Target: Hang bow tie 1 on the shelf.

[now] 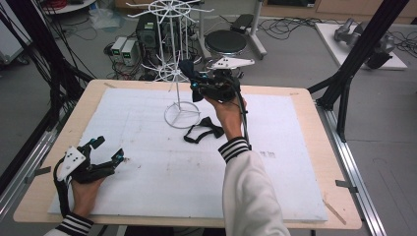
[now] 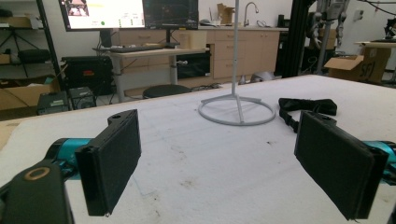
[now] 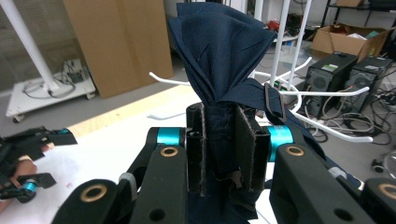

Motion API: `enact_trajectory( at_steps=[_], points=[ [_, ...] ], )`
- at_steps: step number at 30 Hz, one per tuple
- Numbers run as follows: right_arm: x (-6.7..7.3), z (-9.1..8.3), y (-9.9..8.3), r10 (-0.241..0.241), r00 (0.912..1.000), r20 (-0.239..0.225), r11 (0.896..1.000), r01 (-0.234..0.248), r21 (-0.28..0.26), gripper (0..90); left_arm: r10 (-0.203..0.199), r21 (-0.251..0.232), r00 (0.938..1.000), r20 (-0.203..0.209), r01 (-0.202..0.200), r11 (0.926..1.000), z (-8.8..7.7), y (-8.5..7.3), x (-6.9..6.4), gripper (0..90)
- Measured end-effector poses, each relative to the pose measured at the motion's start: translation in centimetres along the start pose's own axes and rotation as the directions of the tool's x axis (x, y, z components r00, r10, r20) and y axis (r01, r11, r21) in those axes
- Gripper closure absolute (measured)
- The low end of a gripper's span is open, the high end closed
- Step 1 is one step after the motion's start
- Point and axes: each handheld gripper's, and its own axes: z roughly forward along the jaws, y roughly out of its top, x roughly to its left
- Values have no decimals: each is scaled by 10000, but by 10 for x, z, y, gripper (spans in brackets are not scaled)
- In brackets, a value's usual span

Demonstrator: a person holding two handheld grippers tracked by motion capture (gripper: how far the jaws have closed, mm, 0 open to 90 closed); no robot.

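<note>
The right gripper (image 1: 196, 81) is raised above the far part of the table, beside the white wire rack (image 1: 173, 59), with its jaws clamped narrow on a navy bow tie (image 3: 219, 65). In the right gripper view the pleated cloth is pinched between the two black pads and fans out above them, and a strap with a small buckle (image 3: 274, 103) trails off to one side of the jaws. The rack's white arms lie just behind the cloth; I cannot tell whether the cloth touches them.

A second, black bow tie (image 1: 204, 130) lies flat on the white foam board (image 1: 147, 187), just beside the rack's ring base (image 1: 182, 116) and below the raised hand.

The left gripper (image 1: 105, 155) rests low at the near left of the board, its jaws spread wide with nothing between them, well apart from both ties.
</note>
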Motion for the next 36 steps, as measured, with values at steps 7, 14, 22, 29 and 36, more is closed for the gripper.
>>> enact_trajectory(
  at_steps=[7, 14, 22, 29, 36],
  points=[
    [0, 6, 2, -46, 9999, 102, 9999, 45, 130, 756, 26, -4, 10000, -5, -26, 10000, 0, 0, 0, 150],
    [-1, 9, 3, -44, 9997, 247, 10000, 43, 28, 756, 15, -10, 10000, -13, -15, 10000, 0, 0, 0, 150],
    [-1, 16, 3, 24, 9999, 164, 10000, -24, -19, 755, 2, -17, 10000, -14, -2, 10000, 0, 0, 0, 150],
    [-2, 22, 1, 153, 9998, 151, 9999, -153, 32, 755, -2, -25, 10000, -4, 2, 10000, 0, 0, 0, 150],
    [-1, 25, 1, 138, 9999, 85, 9999, -139, 73, 755, -11, -28, 10000, -9, 11, 10000, 0, 0, 0, 151]
  ],
)
